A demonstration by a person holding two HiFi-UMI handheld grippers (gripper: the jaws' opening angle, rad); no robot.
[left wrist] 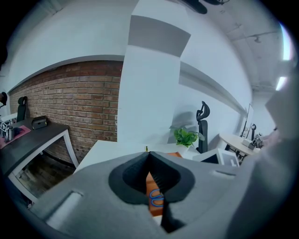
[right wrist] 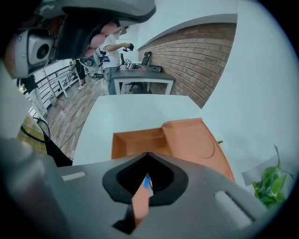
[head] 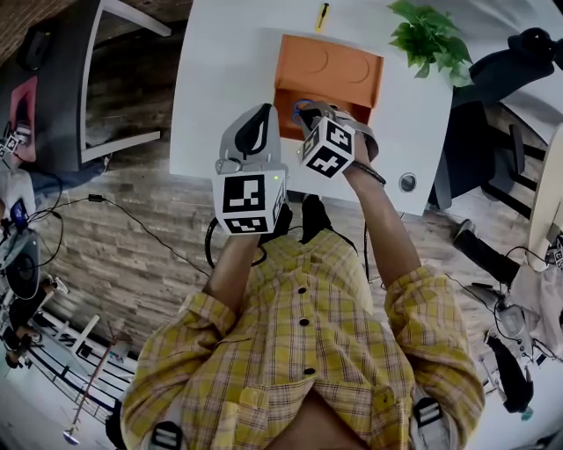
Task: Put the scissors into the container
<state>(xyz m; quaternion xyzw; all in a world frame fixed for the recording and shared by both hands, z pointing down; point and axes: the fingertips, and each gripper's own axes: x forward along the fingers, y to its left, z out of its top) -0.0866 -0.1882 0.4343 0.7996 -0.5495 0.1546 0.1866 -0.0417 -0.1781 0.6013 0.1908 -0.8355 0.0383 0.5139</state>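
The scissors (head: 303, 108), with blue handle loops, lie in the open orange container (head: 286, 92) on the white table (head: 220, 70). My right gripper (head: 310, 114) hovers over the container's near side, its jaws shut tip to tip. In the right gripper view a blue bit of the scissors (right wrist: 146, 183) shows through the hollow behind the closed tips of the right gripper (right wrist: 148, 155). My left gripper (head: 262, 110) is raised just left of the container, also shut and empty. Through the hollow of the left gripper (left wrist: 147, 154) the blue handles (left wrist: 157, 200) show against orange.
The container's lid (head: 330, 63) is folded back toward the far side. A potted plant (head: 431, 35) stands at the far right corner and a small yellow tool (head: 322, 15) lies behind the container. A dark desk (head: 53, 79) stands to the left across the wooden floor.
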